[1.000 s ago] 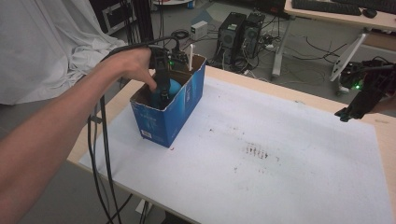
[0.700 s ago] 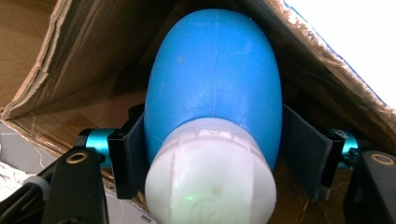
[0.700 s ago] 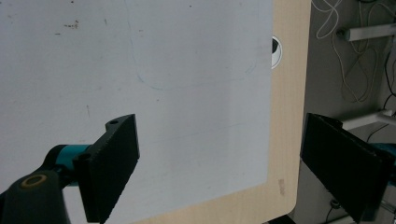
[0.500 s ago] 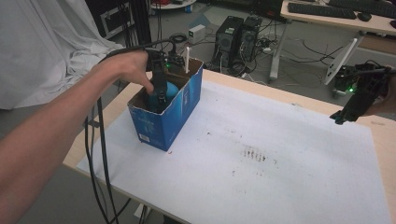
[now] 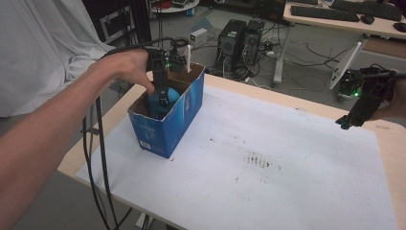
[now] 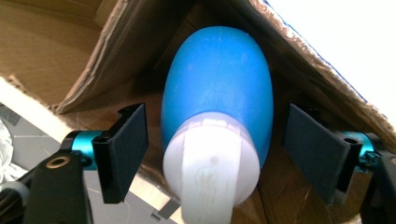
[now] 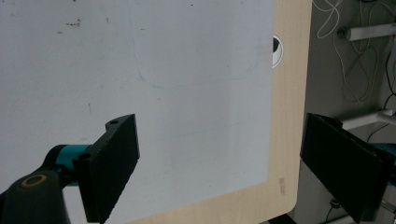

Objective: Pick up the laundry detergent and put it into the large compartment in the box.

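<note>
My left gripper (image 6: 215, 154) straddles a blue bottle (image 6: 219, 93) in the cardboard box (image 5: 165, 127).
Its jaws stand apart, one on each side of the white cap (image 6: 210, 168), not touching. Far right, my right gripper (image 7: 224, 163) hangs spread above the desk (image 7: 287, 116) edge.

From above, I could not see my left gripper's (image 5: 163, 98) tips; the blue box's (image 5: 168, 128) wall hid them, along with most of the blue bottle (image 5: 158, 103). In the left gripper view, the bottle's white cap (image 6: 210, 172) ran off the bottom edge. My right hand (image 5: 390, 103) was cut by the frame's right edge.
</note>
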Available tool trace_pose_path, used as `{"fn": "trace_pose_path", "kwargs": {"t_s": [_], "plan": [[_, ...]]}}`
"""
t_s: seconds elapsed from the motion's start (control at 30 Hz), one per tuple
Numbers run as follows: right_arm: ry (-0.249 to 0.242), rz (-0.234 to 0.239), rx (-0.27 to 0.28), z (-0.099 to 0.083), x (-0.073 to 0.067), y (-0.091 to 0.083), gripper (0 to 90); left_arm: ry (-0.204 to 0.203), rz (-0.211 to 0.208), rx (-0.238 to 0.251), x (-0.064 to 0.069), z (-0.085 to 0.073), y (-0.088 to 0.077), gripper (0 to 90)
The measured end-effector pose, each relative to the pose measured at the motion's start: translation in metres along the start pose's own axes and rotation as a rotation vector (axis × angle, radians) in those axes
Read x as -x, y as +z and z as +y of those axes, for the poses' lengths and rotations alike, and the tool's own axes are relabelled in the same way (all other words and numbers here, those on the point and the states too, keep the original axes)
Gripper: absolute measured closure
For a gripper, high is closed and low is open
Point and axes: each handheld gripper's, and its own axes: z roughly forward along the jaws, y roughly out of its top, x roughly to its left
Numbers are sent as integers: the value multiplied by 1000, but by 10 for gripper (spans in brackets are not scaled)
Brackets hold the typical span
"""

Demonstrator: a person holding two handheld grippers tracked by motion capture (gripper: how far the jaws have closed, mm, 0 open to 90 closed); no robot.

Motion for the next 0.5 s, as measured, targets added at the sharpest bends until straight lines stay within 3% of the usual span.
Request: {"fn": "trace_pose_path", "kwargs": {"t_s": [0.23, 0.5], "plan": [[1, -1, 4, -1, 0, -2, 109, 14, 33, 20, 3, 3, -21, 205], [-4, -2, 8, 1, 0, -2, 110, 90, 53, 48, 22, 18, -53, 191]]}}
